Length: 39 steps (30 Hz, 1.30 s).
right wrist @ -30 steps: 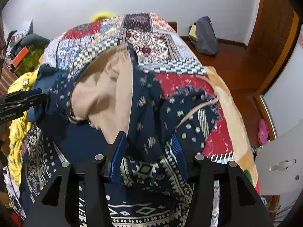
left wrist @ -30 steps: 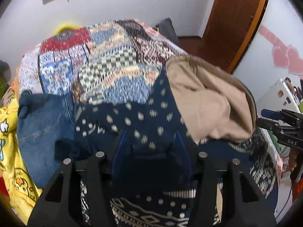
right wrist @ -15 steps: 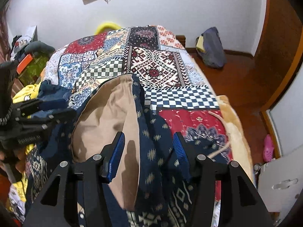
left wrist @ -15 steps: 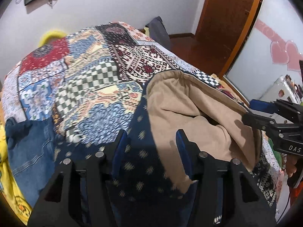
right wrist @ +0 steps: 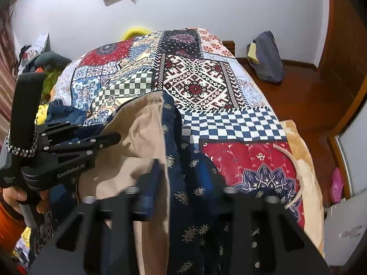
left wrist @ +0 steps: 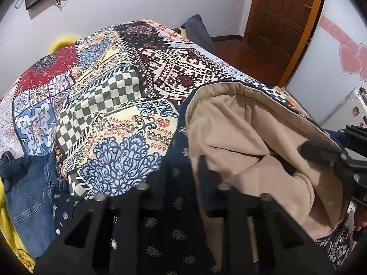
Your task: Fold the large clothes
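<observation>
A large navy patterned garment (left wrist: 169, 224) with a tan lining (left wrist: 231, 128) hangs lifted above the bed. My left gripper (left wrist: 181, 183) is shut on its navy edge, with the fabric draped over the fingers. My right gripper (right wrist: 181, 183) is shut on the other side of the same garment (right wrist: 190, 183), and its tan lining (right wrist: 137, 133) faces left. Each gripper shows in the other's view: the right one (left wrist: 330, 160) at the right edge, the left one (right wrist: 75, 146) at the left. The fingertips are blurred and partly buried in cloth.
A patchwork bedspread (left wrist: 128, 87) covers the bed. Blue jeans (left wrist: 29, 183) and yellow cloth (left wrist: 9, 229) lie at the left edge. A dark bag (right wrist: 266, 59) sits on the wooden floor, and a wooden door (left wrist: 279, 18) stands at the right. A tan blanket edge (right wrist: 302, 165) lies right.
Both grippers have lifted the garment higher and moved it toward the far end of the bed. More bedspread shows beneath. The hood-like tan opening has spread wider.
</observation>
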Motion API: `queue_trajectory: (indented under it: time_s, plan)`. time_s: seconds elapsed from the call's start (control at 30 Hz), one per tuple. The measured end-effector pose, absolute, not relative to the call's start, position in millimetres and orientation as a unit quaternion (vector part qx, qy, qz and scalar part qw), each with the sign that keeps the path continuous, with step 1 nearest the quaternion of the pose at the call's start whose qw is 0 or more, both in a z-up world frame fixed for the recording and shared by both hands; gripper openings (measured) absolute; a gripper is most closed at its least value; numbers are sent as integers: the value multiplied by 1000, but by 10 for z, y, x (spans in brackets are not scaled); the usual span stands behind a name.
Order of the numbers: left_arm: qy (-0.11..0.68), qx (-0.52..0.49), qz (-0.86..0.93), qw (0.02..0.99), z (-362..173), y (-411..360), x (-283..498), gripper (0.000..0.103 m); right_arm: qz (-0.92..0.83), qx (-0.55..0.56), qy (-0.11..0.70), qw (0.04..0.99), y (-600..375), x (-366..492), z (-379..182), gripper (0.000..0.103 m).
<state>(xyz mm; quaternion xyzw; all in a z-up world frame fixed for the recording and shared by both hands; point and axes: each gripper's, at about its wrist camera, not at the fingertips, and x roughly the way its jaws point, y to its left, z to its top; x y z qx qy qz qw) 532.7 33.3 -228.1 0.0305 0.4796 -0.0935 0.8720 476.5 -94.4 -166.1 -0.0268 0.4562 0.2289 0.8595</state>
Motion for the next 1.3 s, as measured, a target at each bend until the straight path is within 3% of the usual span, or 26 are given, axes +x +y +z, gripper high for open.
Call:
queue_trajectory:
  time_s: [0.13,0.4,0.6,0.9,1.3]
  plan:
    - [464,27,-101,879,-2156,352,5243,9,241,-27,448,860,-944,4705,-1577,9]
    - [420,15,-146,896,-1518,430,4665,8,280,-19,433,856,-1039,4357,-1223,8]
    - [420,-8,-179,890,-1326,498,4141,7,311,3,443,841,-1190,3965,-1129,8]
    - [462,-16,-171,870,-1690,612,3517,7,334,-27,470,817,-1157,3366,-1345,9]
    - [511,18,-134,849,-2302,669,2975,8,329,-52,530,780,-1112,3168,-1824,13]
